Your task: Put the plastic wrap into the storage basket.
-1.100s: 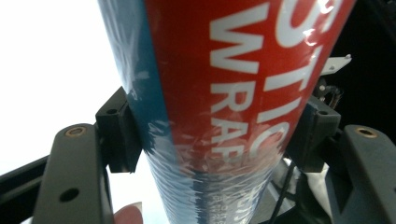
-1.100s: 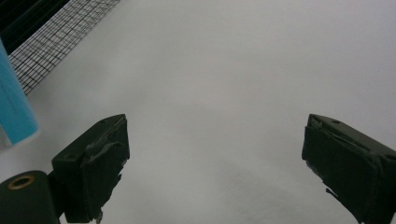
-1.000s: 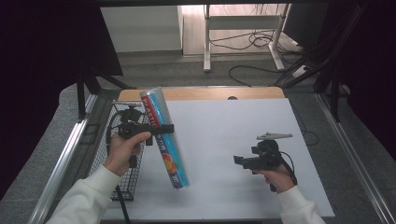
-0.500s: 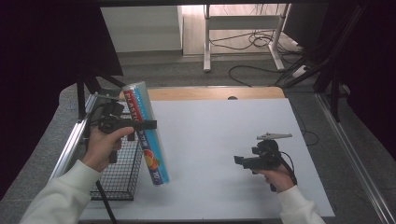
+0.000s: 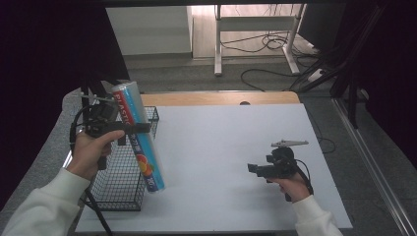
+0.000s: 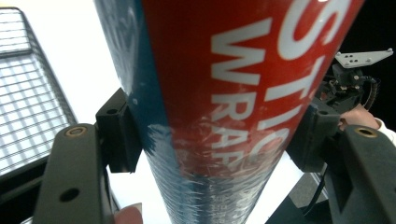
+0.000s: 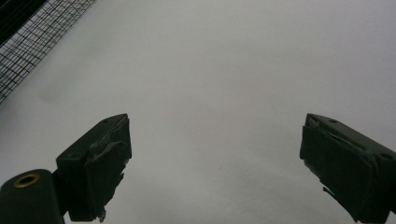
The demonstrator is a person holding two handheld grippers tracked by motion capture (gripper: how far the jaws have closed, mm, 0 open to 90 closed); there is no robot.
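Glossy cylindrical wrap roll (image 5: pixel 138 135) clamped in left tool (image 5: pixel 132 128); right tool (image 5: pixel 252 169) agape.

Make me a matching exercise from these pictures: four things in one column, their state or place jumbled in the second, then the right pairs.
Things:
1. plastic wrap roll
2. wire basket
3. left gripper
4. right gripper

States or places:
A. open, holding nothing
B. stands at the left edge of the white table
C. tilted, held up in the air
D. shut on the roll

Pairs: 1-C, 2-B, 3-D, 4-A
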